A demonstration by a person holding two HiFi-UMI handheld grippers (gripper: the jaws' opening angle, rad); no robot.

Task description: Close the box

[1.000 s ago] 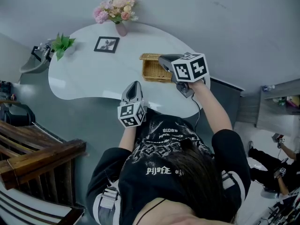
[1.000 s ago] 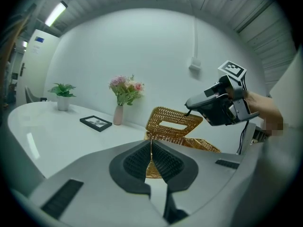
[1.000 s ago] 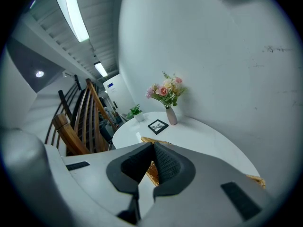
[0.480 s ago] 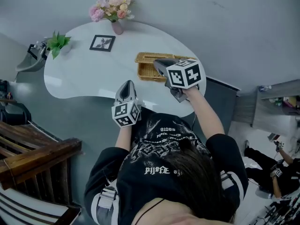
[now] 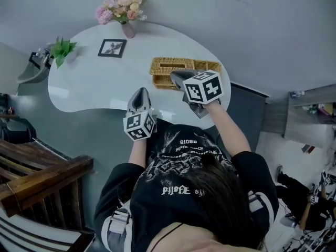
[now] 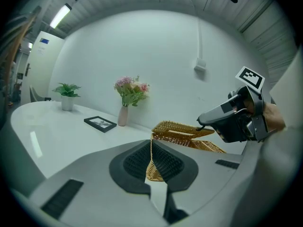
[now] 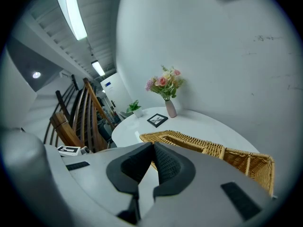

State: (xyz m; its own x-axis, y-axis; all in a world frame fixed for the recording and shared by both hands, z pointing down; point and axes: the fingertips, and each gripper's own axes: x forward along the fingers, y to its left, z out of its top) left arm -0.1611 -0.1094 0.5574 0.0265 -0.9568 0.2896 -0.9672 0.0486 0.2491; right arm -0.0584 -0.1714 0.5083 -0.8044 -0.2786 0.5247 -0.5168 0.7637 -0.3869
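White curved table [image 5: 89,88] by grey wall [image 5: 236,14]: woven wicker box [image 5: 208,67] at its far right edge, lid [image 5: 164,65] half down under my clenched, empty right gripper [image 5: 176,76], so push slow and flat; left gripper [image 5: 139,92] clenched empty.

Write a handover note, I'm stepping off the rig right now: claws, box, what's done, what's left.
Left claw: shut, empty, hovering over the near edge of the table.
Right claw: shut, empty, tip at the raised edge of the wicker lid.
Wicker box: on the table, lid tilted low, not flat.
Done: lid nearly down.
Left: press it flat.
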